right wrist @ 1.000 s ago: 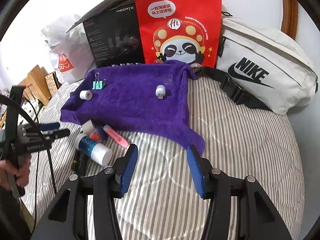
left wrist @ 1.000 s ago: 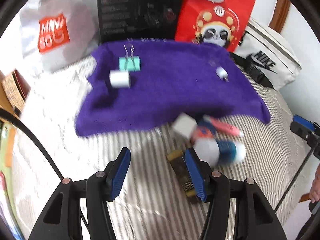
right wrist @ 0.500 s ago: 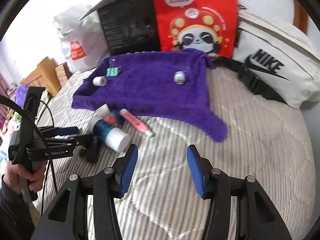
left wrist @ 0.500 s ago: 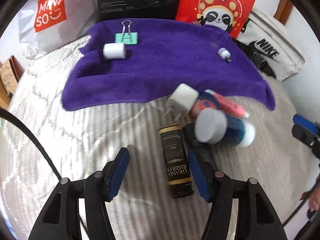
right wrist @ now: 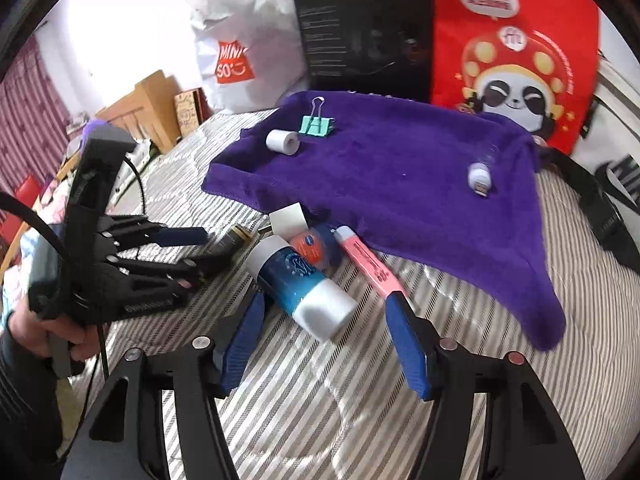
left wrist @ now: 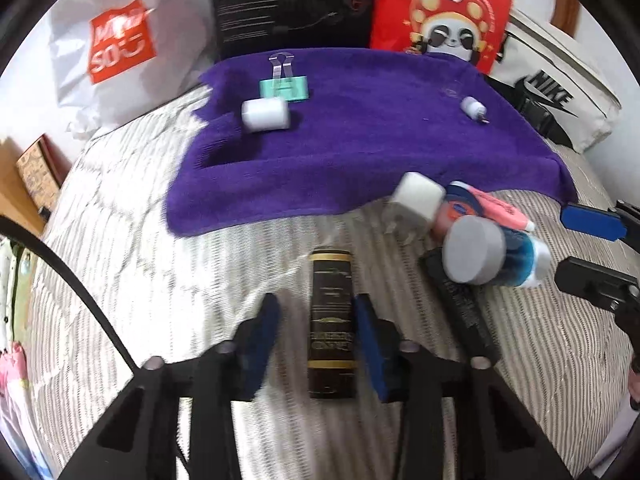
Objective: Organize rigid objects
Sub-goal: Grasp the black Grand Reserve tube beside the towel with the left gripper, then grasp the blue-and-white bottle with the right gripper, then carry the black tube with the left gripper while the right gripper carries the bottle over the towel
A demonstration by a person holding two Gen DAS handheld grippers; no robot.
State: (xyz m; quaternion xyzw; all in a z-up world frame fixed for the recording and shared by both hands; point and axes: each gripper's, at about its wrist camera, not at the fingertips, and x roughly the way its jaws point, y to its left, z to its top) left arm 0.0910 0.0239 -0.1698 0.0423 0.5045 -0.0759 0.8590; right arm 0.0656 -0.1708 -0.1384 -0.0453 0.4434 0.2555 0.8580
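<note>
A dark bar with gold bands (left wrist: 332, 320) lies on the striped bedcover between the pads of my left gripper (left wrist: 316, 332). Its jaws are closing: the right pad is at the bar's side and a narrow gap shows at the left pad. My right gripper (right wrist: 326, 338) is opening, and the white cap of a blue bottle (right wrist: 304, 280) lies just ahead of its tips, untouched. Beside the bottle lie a pink tube (right wrist: 370, 264), a white charger cube (right wrist: 286, 220) and an orange tin (right wrist: 312, 248). On the purple cloth (right wrist: 400, 184) rest a green binder clip (right wrist: 316, 126), a white roll (right wrist: 282, 142) and a small white plug (right wrist: 479, 178).
A black comb-like piece (left wrist: 460, 312) lies under the bottle. Behind the cloth stand a white Miniso bag (left wrist: 116, 48), a black box (left wrist: 292, 0), a red panda bag (left wrist: 444, 12) and a white Nike bag (left wrist: 560, 92). Wooden furniture (right wrist: 136, 112) is off the bed's left side.
My left gripper has come down over the dark bar and its jaws have narrowed around it. My right gripper has swung left to the blue bottle and its jaws have widened.
</note>
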